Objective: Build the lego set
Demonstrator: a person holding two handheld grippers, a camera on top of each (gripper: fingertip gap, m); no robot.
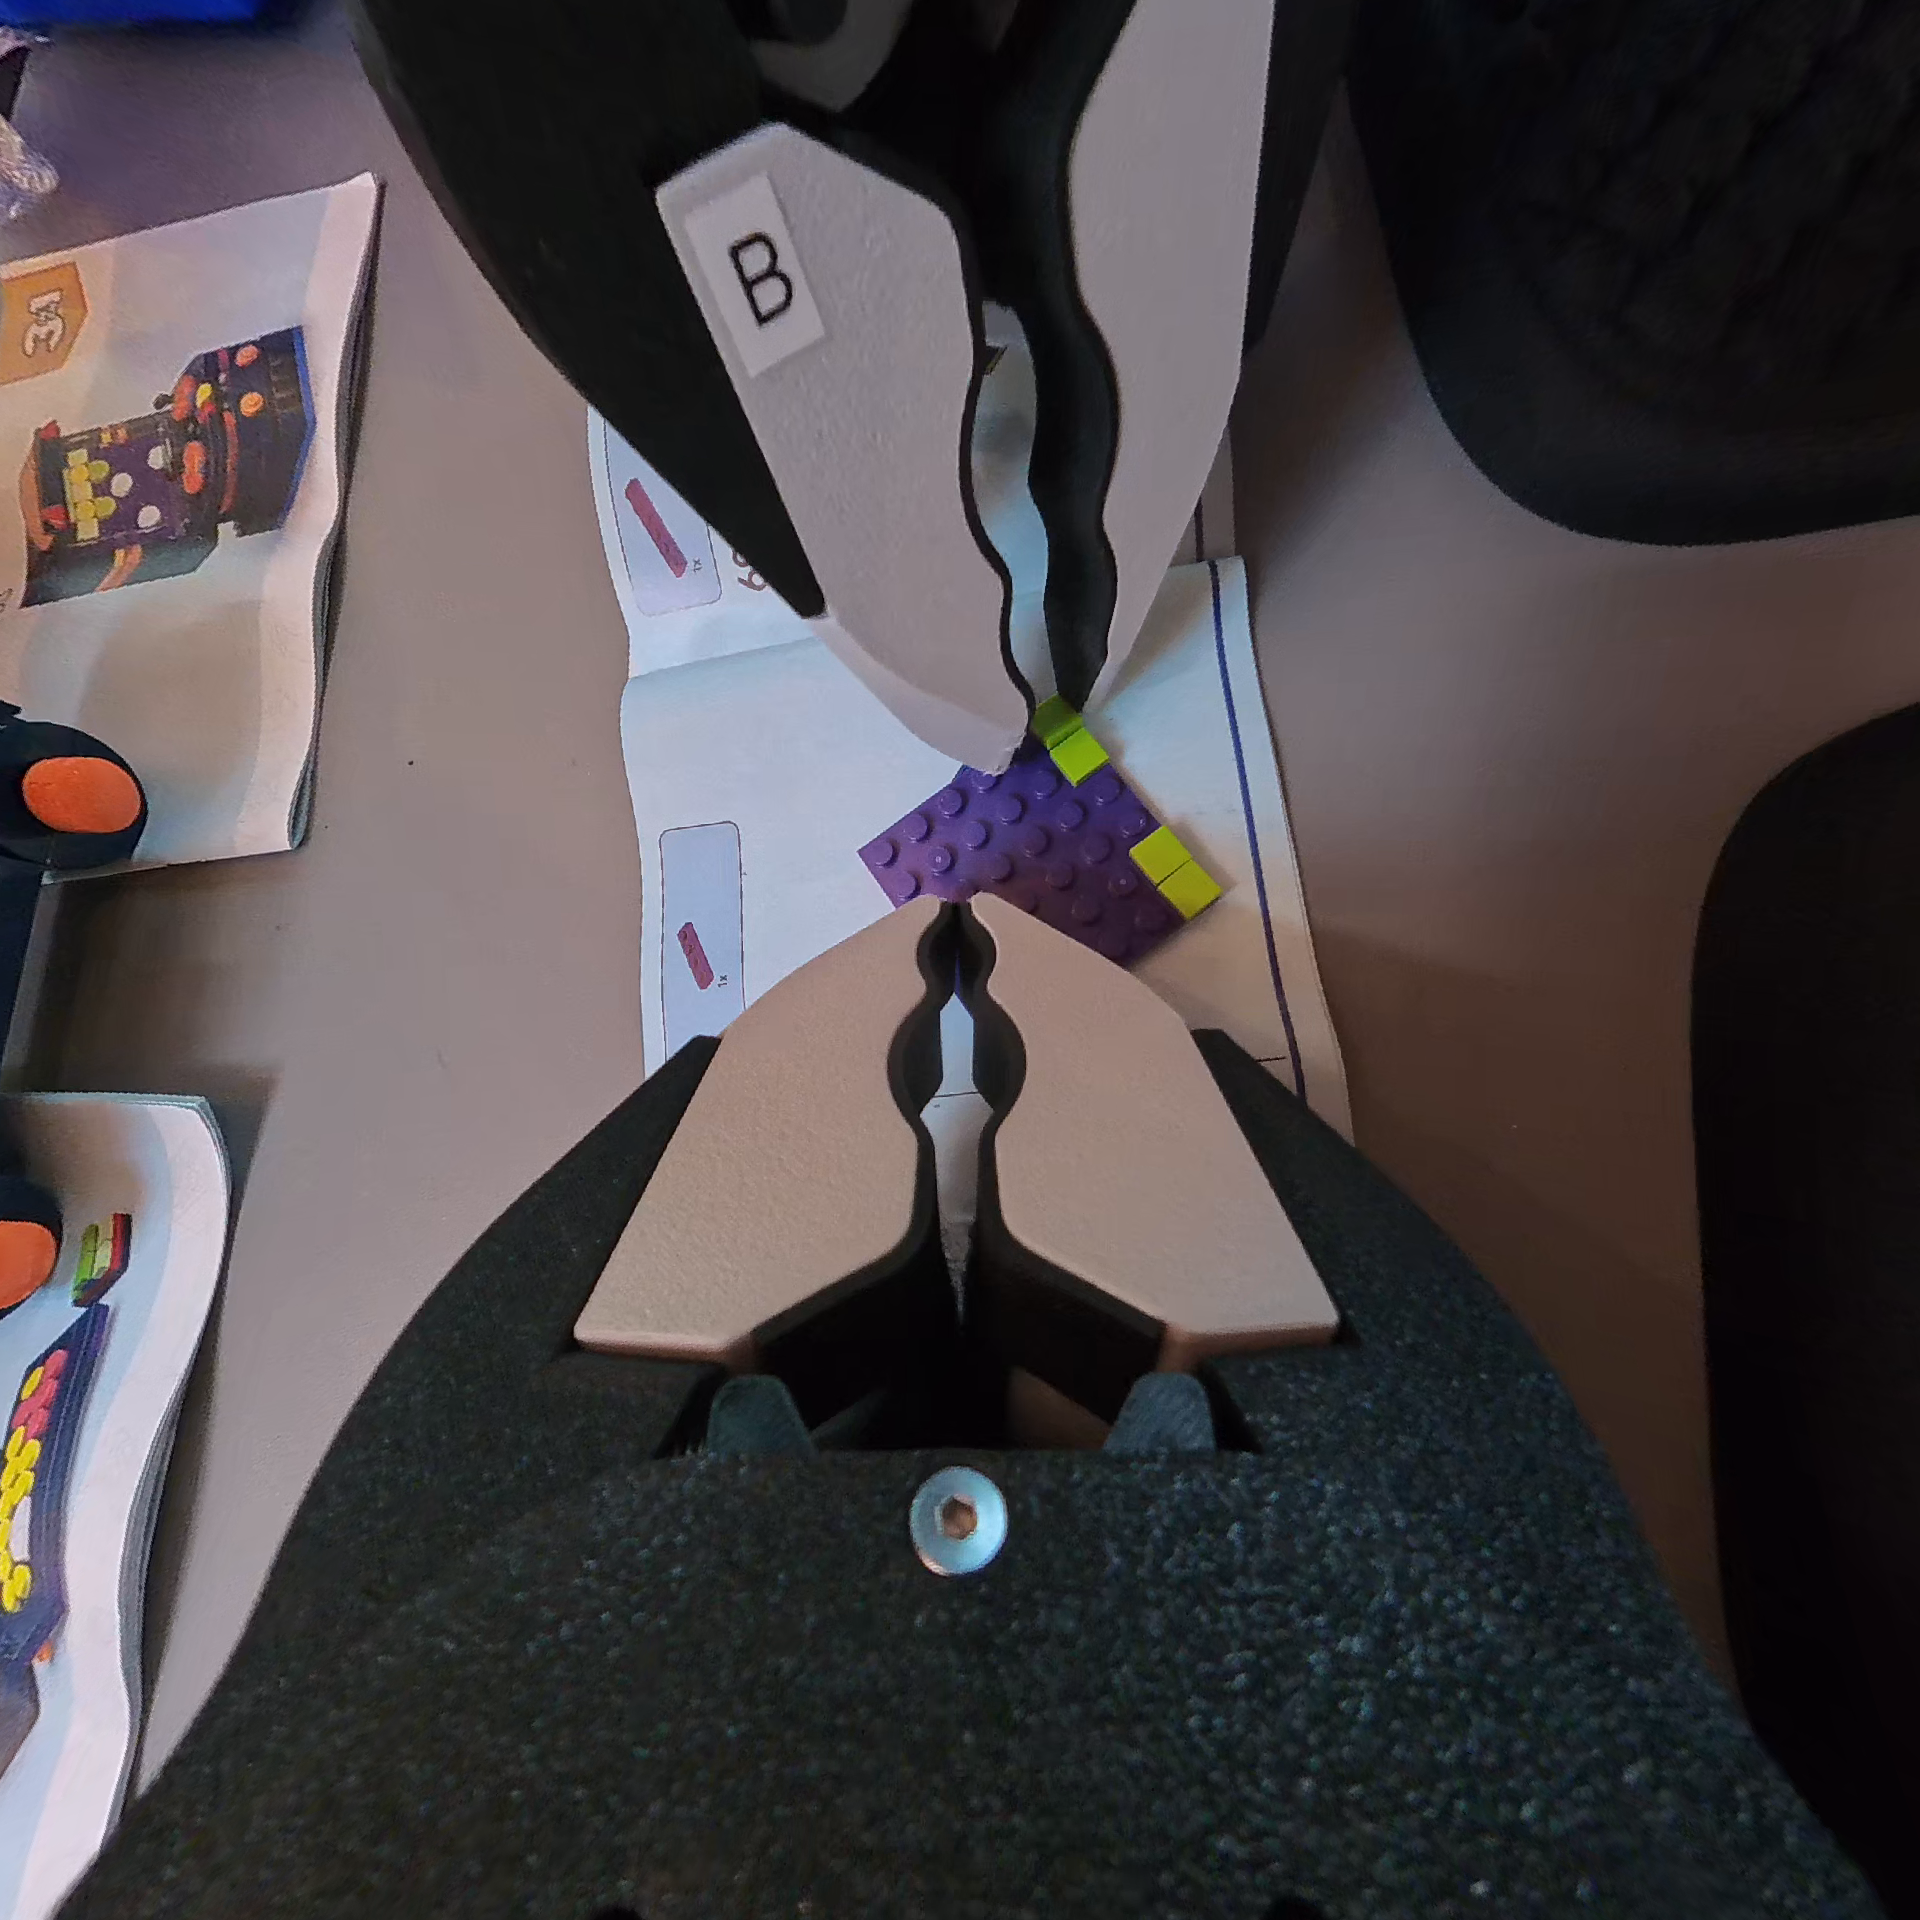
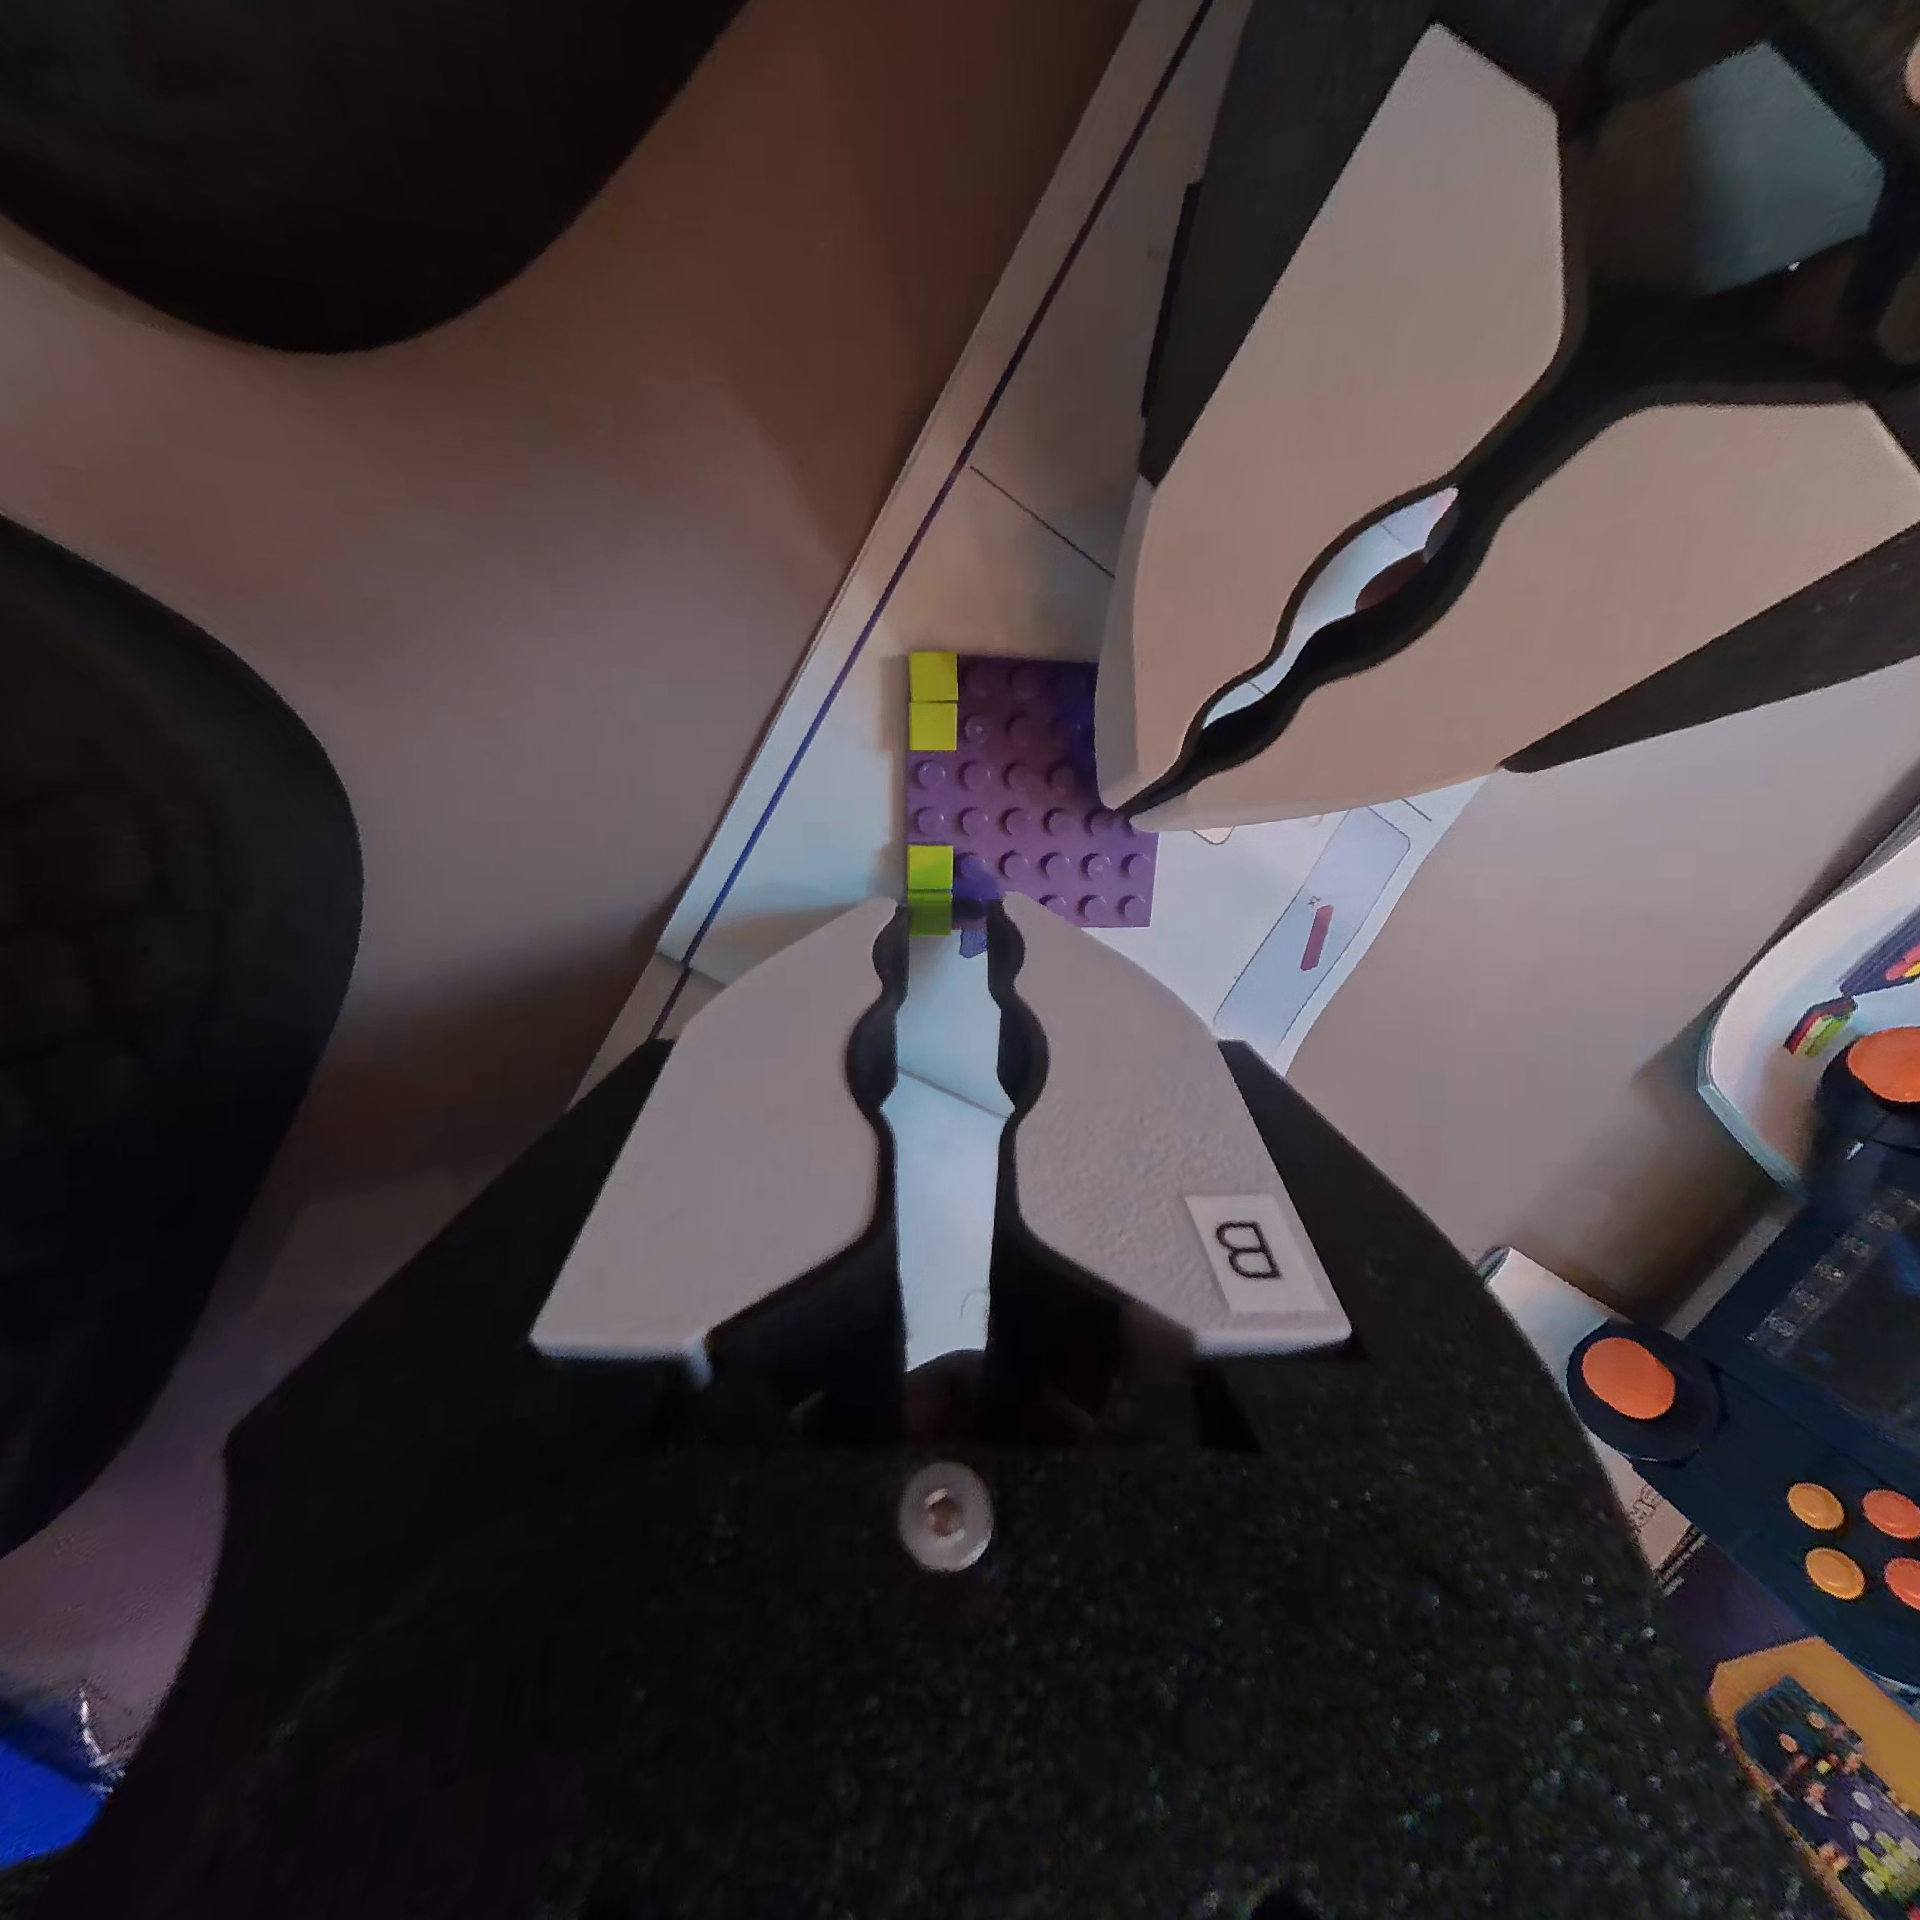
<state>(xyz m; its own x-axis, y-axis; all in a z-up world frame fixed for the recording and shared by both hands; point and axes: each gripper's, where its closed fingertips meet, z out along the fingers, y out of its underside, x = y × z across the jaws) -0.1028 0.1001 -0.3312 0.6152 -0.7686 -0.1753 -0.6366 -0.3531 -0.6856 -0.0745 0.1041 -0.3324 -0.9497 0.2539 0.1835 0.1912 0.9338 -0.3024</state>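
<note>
A purple studded plate [image 1: 1018, 852] [image 2: 1023, 800] lies flat on an open instruction sheet [image 1: 790, 790]. A pair of lime tiles [image 1: 1174, 873] [image 2: 932, 701] sits on one corner. Another lime tile pair [image 1: 1070, 743] [image 2: 930, 873] sits on the neighbouring corner. My right gripper [image 2: 951, 912], also seen from above in the left wrist view [image 1: 1055, 707], is closed down around the outer lime tile of that pair. My left gripper [image 1: 956, 912] is shut and empty, with its tips resting on the plate's opposite edge; it shows in the right wrist view too [image 2: 1127, 805].
Two instruction booklets [image 1: 177, 499] [image 1: 94, 1455] lie to the left. A dark built model with orange round studs [image 1: 73, 790] [image 2: 1766, 1403] stands beside them. Dark rounded shapes [image 1: 1662, 260] [image 2: 156, 987] lie beyond the beige table edge. The tips of both grippers are at nearly the same place.
</note>
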